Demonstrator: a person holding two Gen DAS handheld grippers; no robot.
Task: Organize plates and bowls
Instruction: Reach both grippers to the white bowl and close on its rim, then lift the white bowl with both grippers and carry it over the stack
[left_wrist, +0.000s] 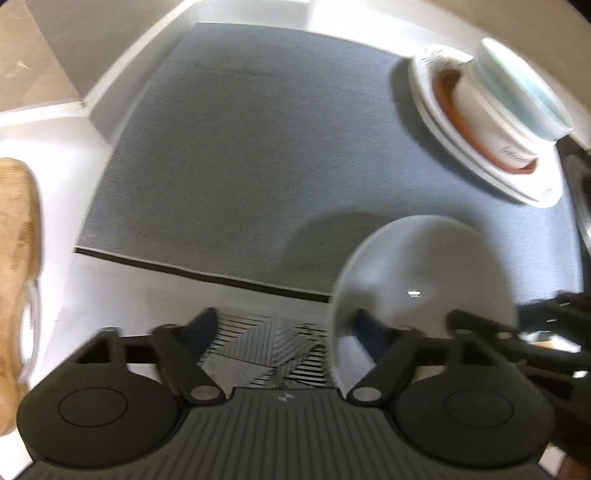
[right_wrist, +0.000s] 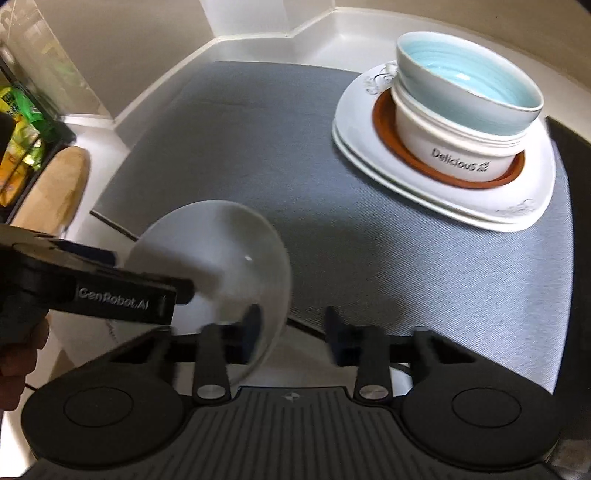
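The middle and left of the grey mat (right_wrist: 258, 155) are left bare. Its far right corner is taken by stacked plates (right_wrist: 424, 192) with two nested bowls (right_wrist: 465, 110). The near edge is blocked by a clear bowl (right_wrist: 221, 251) and the left gripper (left_wrist: 284, 328).

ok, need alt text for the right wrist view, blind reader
A clear glass bowl sits tilted at lower left, with the left gripper reaching its rim from the left and the right gripper open, one finger at the bowl's near edge. Across the grey mat, at upper right, a blue-lined bowl is nested in a white "Delicious" bowl on a brown saucer and stacked white plates.
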